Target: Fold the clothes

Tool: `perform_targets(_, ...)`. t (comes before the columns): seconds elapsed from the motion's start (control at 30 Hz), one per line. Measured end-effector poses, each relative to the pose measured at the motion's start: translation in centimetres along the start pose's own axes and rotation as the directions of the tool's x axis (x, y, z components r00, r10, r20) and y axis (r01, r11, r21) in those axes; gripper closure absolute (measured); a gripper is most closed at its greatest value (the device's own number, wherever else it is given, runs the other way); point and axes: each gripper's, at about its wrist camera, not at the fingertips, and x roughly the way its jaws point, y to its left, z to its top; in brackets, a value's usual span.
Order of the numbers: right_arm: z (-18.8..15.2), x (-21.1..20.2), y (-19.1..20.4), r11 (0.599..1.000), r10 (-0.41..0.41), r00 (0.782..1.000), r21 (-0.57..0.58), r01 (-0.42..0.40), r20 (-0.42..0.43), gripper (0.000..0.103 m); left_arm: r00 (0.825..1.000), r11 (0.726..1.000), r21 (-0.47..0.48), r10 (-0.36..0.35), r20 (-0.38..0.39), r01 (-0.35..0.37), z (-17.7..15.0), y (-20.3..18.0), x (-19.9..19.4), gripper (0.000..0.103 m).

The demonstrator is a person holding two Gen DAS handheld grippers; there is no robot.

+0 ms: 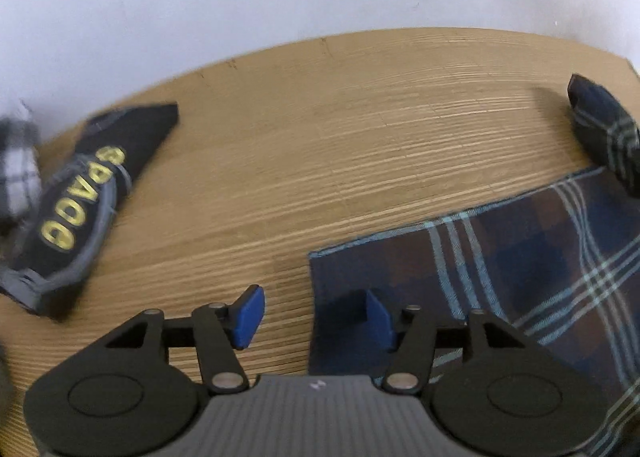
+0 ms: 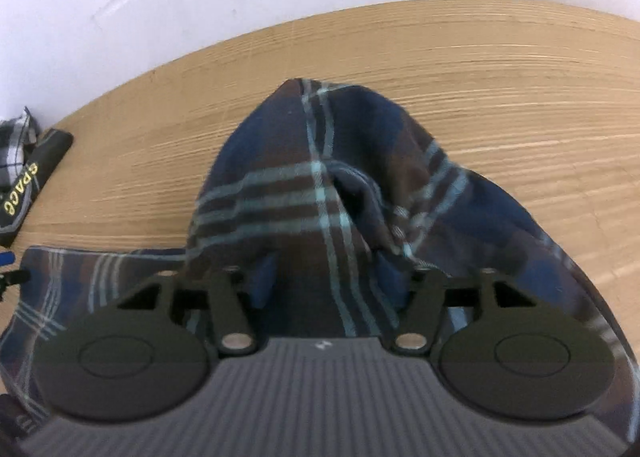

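In the left wrist view the left gripper (image 1: 310, 315) sits at lower centre with its blue fingers spread apart, empty; its right pad (image 1: 378, 319) overlaps the corner of the plaid cloth (image 1: 500, 277), which lies flat at lower right on the wooden table (image 1: 320, 129); a black garment lettered in yellow (image 1: 84, 193) lies at the left edge; in the right wrist view the right gripper (image 2: 326, 277) is also spread, the plaid cloth (image 2: 312, 185) bunched up over and between its fingers.
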Motion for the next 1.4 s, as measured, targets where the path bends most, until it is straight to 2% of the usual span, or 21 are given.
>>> perform_targets(0.03, 0.1, 0.3, 0.1, 1.0, 0.004, 1.0, -0.016, -0.004, 0.004, 0.027, 1.0, 1.0, -0.003, -0.009, -0.006, 0.009, 0.1, -0.1, 0.5, 0.042)
perform_targets(0.13, 0.6, 1.0, 0.6, 0.998, 0.024, 1.0, -0.055, -0.024, -0.001, 0.017, 0.999, 0.999, -0.03, -0.036, -0.023, 0.036, 0.4, -0.4, 2.0, 0.039)
perform_targets(0.2, 0.8, 1.2, 0.6, 0.997, 0.034, 0.999, -0.074, -0.034, -0.001, 0.015, 0.999, 0.996, -0.07, -0.049, -0.005, 0.049, 0.5, -0.5, 2.2, 0.039)
perform_targets(0.23, 0.8, 1.3, 0.5, 0.996, 0.039, 0.999, -0.077, -0.038, 0.005, 0.015, 0.998, 0.994, -0.09, -0.06, -0.002, 0.059, 0.6, -0.4, 2.4, 0.042)
perform_targets(0.27, 0.9, 1.4, 0.4, 0.996, 0.044, 0.999, -0.078, -0.043, 0.012, 0.015, 0.997, 0.991, -0.107, -0.076, 0.004, 0.076, 0.7, -0.3, 2.5, 0.054)
perform_targets(0.3, 0.9, 1.4, 0.3, 0.996, 0.05, 0.999, -0.074, -0.048, 0.021, 0.018, 0.996, 0.99, -0.115, -0.086, 0.009, 0.086, 0.8, -0.3, 2.4, 0.063)
perform_targets(0.33, 0.9, 1.3, 0.2, 0.996, 0.056, 0.998, -0.068, -0.054, 0.032, 0.033, 0.996, 0.99, -0.109, -0.086, 0.015, 0.087, 0.8, -0.6, 2.2, 0.084)
perform_targets(0.37, 1.0, 1.3, 0.1, 0.995, 0.077, 0.996, -0.06, -0.075, 0.036, 0.047, 0.996, 0.99, -0.107, -0.086, 0.023, 0.088, 0.8, -0.7, 2.0, 0.092)
perform_targets(0.4, 1.2, 1.1, -0.3, 0.995, 0.101, 0.994, -0.031, -0.1, 0.044, 0.074, 0.996, 0.99, -0.114, -0.083, 0.037, 0.087, 0.8, -0.7, 1.7, 0.093)
perform_targets(0.43, 1.4, 0.8, -0.8, 0.993, 0.121, 0.991, 0.01, -0.121, 0.058, 0.08, 0.995, 0.989, -0.124, -0.08, 0.055, 0.086, 0.7, -0.6, 1.3, 0.093)
perform_targets(0.57, 2.1, -2.0, -2.0, 0.977, 0.169, 0.972, 0.103, -0.188, 0.164, 0.086, 0.988, 0.981, -0.166, -0.08, 0.131, 0.101, 0.6, -0.1, -1.0, 0.093)
perform_targets(0.63, 2.4, -4.4, -2.6, 0.958, 0.202, 0.949, 0.154, -0.243, 0.241, 0.097, 0.984, 0.983, -0.155, -0.078, 0.158, 0.103, 0.6, -0.1, -2.1, 0.093)
perform_targets(0.73, 3.2, -7.8, -3.7, 0.917, 0.25, 0.911, 0.222, -0.332, 0.329, 0.097, 0.98, 0.989, -0.114, -0.074, 0.185, 0.096, 0.5, -0.7, -3.5, 0.093)
perform_targets(0.83, 2.8, -10.8, -3.4, 0.923, 0.251, 0.902, 0.194, -0.332, 0.351, 0.097, 0.974, 0.989, -0.106, -0.079, 0.211, 0.103, 0.3, -1.0, -4.6, 0.093)
perform_targets(0.93, 1.5, -13.8, -2.2, 0.918, 0.254, 0.886, 0.192, -0.347, 0.387, 0.097, 0.965, 0.989, -0.098, -0.087, 0.249, 0.114, -0.3, -1.3, -6.5, 0.093)
perform_targets(1.07, -1.6, -20.3, -1.8, 0.913, 0.259, 0.839, 0.162, -0.374, 0.479, 0.097, 0.952, 0.994, -0.052, -0.076, 0.296, 0.096, -2.1, -2.5, -10.5, 0.095)
perform_targets(1.17, -4.7, -25.6, -1.5, 0.92, 0.244, 0.822, 0.145, -0.364, 0.514, 0.097, 0.949, 0.995, -0.032, -0.084, 0.304, 0.098, -4.2, -3.1, -13.0, 0.095)
perform_targets(1.27, -9.2, -29.7, -0.7, 0.934, 0.219, 0.841, 0.143, -0.328, 0.495, 0.097, 0.959, 0.996, -0.018, -0.083, 0.27, 0.091, -6.8, -3.9, -14.1, 0.095)
perform_targets(1.4, -15.5, -31.3, 0.1, 0.935, 0.178, 0.9, 0.216, -0.281, 0.398, 0.096, 0.98, 0.993, -0.067, -0.081, 0.181, 0.095, -10.2, -4.1, -13.1, 0.095)
